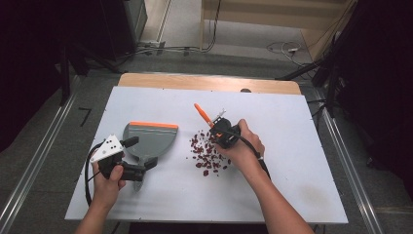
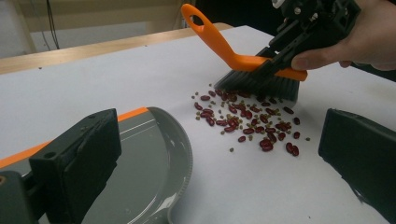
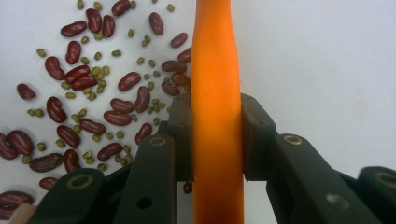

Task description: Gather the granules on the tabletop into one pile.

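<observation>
1. The white table (image 1: pixel 292 185) carries everything; its bare wooden edge shows at the far side.
2. The grey dustpan (image 1: pixel 148 139), with an orange strip along its far lip, lies flat on the left half of the table. Its handle points toward the person.
3. The left gripper (image 1: pixel 141 158) sits at the dustpan's handle, held in the person's left hand (image 1: pixel 108 183). In the left gripper view its two black jaws stand wide apart, one over the pan's rim, the other over bare table, clamping nothing.
4. The right gripper (image 1: pixel 225 132), in the right hand (image 1: pixel 243 148), is clamped tight on the orange handle of the small brush (image 2: pixel 243 65).
5. The brush's dark bristles rest on the table at the far edge of the spill.
6. The red kidney beans (image 2: pixel 252 126), mixed with small green mung beans (image 3: pixel 95 72), lie scattered just right of the dustpan, apart from it.
</observation>
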### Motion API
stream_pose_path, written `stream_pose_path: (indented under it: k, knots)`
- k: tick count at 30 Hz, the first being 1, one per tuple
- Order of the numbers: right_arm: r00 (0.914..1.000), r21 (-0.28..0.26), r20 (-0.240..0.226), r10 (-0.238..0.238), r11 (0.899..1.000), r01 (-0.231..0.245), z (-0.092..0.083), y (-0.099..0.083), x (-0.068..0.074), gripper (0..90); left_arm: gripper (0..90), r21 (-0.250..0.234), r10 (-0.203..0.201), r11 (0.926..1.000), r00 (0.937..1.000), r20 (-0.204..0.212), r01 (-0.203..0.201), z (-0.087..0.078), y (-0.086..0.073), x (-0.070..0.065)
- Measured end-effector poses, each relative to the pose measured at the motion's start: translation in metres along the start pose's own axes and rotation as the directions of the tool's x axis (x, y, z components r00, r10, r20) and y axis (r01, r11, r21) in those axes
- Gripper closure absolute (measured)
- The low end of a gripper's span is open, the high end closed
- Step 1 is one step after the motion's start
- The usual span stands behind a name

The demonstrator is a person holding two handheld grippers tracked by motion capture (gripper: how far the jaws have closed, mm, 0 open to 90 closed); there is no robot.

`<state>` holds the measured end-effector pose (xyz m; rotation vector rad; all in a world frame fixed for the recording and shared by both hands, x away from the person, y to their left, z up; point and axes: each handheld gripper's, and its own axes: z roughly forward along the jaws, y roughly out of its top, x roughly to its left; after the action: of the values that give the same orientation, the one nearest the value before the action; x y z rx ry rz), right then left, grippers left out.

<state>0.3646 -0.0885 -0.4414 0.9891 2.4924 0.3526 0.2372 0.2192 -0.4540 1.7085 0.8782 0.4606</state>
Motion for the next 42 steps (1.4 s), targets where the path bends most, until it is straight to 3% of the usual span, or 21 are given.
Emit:
stream_pose_path:
  k: [5, 6, 9, 12, 13, 14, 15, 16, 18, 20, 22, 23, 24, 27, 28, 29, 31, 34, 35, 37, 42]
  knots:
    - [1.0000, -0.010, 0.001, 0.009, 1.000, -0.009, -0.003, -0.001, -0.002, 69.2, 0.0, -0.001, 0.001, 1.0000, 1.0000, -0.006, -0.001, -0.002, 0.000, 0.000]
    - [0.9994, -0.038, -0.011, 0.032, 0.999, -0.033, -0.007, -0.003, -0.008, 69.2, 0.0, -0.003, -0.002, 1.0000, 1.0000, -0.008, 0.002, -0.002, 0.000, 0.000]
    - [0.9993, -0.051, 0.000, 0.038, 0.998, -0.038, -0.013, -0.004, -0.012, 69.2, 0.0, -0.004, -0.006, 1.0000, 0.9999, -0.013, 0.006, -0.003, 0.000, 0.001]
    - [0.9987, -0.111, -0.008, 0.050, 0.993, -0.051, -0.027, -0.008, -0.017, 69.1, 0.0, -0.003, -0.007, 1.0000, 0.9999, -0.014, 0.007, -0.004, -0.001, 0.002]
    - [0.9985, -0.127, -0.034, 0.044, 0.991, -0.048, -0.032, -0.009, -0.018, 69.0, 0.0, -0.002, -0.006, 1.0000, 0.9998, -0.016, 0.006, -0.004, -0.001, 0.002]
    - [0.9934, -0.144, -0.111, 0.029, 0.989, -0.045, -0.039, -0.010, -0.018, 69.0, 0.0, -0.003, -0.010, 0.9999, 0.9998, -0.016, 0.010, -0.004, -0.002, 0.003]
    - [0.9934, -0.144, -0.111, 0.029, 0.989, -0.045, -0.039, -0.010, -0.018, 69.0, 0.0, -0.003, -0.010, 0.9999, 0.9998, -0.017, 0.010, -0.005, -0.002, 0.003]
    - [0.9734, -0.124, -0.228, 0.024, 0.991, -0.053, -0.044, -0.009, -0.013, 69.0, 0.0, -0.010, -0.017, 0.9998, 0.9998, -0.014, 0.017, -0.005, -0.002, 0.004]
    - [0.9507, -0.111, -0.310, -0.003, 0.993, -0.033, -0.047, -0.008, -0.004, 68.9, 0.0, -0.013, -0.019, 0.9997, 0.9997, -0.015, 0.018, -0.006, -0.001, 0.004]
    - [0.9324, -0.119, -0.361, -0.022, 0.993, -0.022, -0.048, -0.007, 0.008, 69.0, 0.0, -0.015, -0.020, 0.9997, 0.9997, -0.015, 0.020, -0.006, -0.001, 0.003]
    - [0.9077, -0.121, -0.418, -0.040, 0.993, -0.012, -0.046, -0.004, 0.019, 69.0, 0.0, -0.015, -0.023, 0.9996, 0.9997, -0.012, 0.023, -0.007, -0.001, 0.003]
    - [0.9077, -0.121, -0.418, -0.040, 0.993, -0.012, -0.046, -0.004, 0.019, 69.0, 0.0, -0.015, -0.023, 0.9996, 0.9997, -0.012, 0.023, -0.007, -0.001, 0.003]
    - [0.8946, -0.116, -0.445, -0.041, 0.993, -0.012, -0.044, -0.003, 0.025, 69.0, 0.0, -0.011, -0.020, 0.9997, 0.9997, -0.013, 0.020, -0.006, -0.001, 0.002]
    - [0.8679, -0.091, -0.496, -0.035, 0.996, -0.012, -0.037, 0.003, 0.040, 69.0, 0.0, -0.011, -0.020, 0.9998, 0.9997, -0.011, 0.019, -0.006, -0.001, 0.001]
    - [0.8458, -0.078, -0.533, -0.025, 0.997, -0.020, -0.033, 0.006, 0.047, 68.9, 0.0, -0.010, -0.019, 0.9998, 0.9998, -0.010, 0.019, -0.006, -0.001, 0.001]
    - [0.8458, -0.078, -0.533, -0.025, 0.997, -0.020, -0.033, 0.006, 0.047, 68.9, 0.0, -0.007, -0.017, 0.9998, 0.9998, -0.010, 0.017, -0.006, -0.001, 0.001]
    - [0.8330, -0.066, -0.553, -0.020, 0.998, -0.020, -0.026, 0.010, 0.052, 69.0, 0.0, -0.006, -0.019, 0.9998, 0.9998, -0.011, 0.019, -0.005, -0.002, 0.002]
    - [0.8438, -0.050, -0.537, -0.003, 0.998, -0.028, -0.012, 0.012, 0.051, 68.9, 0.0, -0.011, -0.022, 0.9997, 0.9997, -0.007, 0.022, -0.006, -0.001, 0.001]
    - [0.8440, -0.040, -0.536, 0.025, 0.998, -0.055, -0.005, 0.013, 0.043, 68.8, 0.0, -0.012, -0.021, 0.9997, 0.9998, -0.006, 0.021, -0.006, -0.001, 0.001]
    - [0.8432, -0.035, -0.537, 0.032, 0.998, -0.061, -0.002, 0.012, 0.039, 68.6, 0.0, -0.011, -0.021, 0.9997, 0.9998, -0.006, 0.021, -0.006, -0.001, 0.001]
    - [0.8644, -0.021, -0.498, 0.069, 0.996, -0.092, 0.005, 0.008, 0.023, 67.9, 0.0, -0.012, -0.023, 0.9997, 0.9997, -0.008, 0.023, -0.007, -0.002, 0.001]
